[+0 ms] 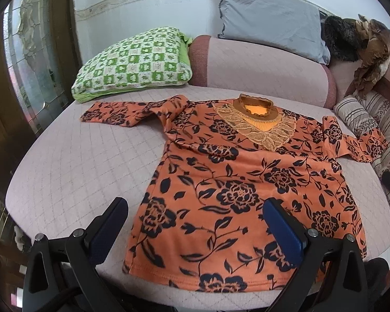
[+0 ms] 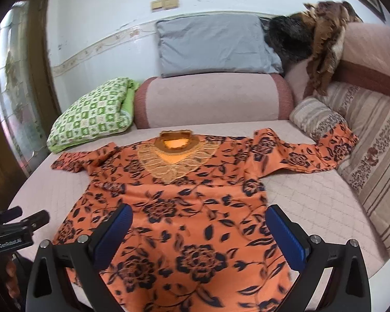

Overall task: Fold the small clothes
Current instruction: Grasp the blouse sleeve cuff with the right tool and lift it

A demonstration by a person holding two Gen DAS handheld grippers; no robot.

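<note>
- While both jaws gape empty — left gripper [image 1: 195, 223] and right gripper [image 2: 199, 230] above the hem — the top [image 1: 236, 182] lies flat on the sofa [image 1: 78, 169].
- A shallow pinch may slip off the thin cloth.
- Its right sleeve [image 2: 325, 153] rides up a cushion [image 2: 364, 156] — likely to drag and skew the fold.

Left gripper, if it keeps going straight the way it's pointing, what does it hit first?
Most likely the orange floral top, spread flat on the pink quilted cushion. The left gripper has open jaws and points down over the top's lower left part; depth is hard to judge.
</note>
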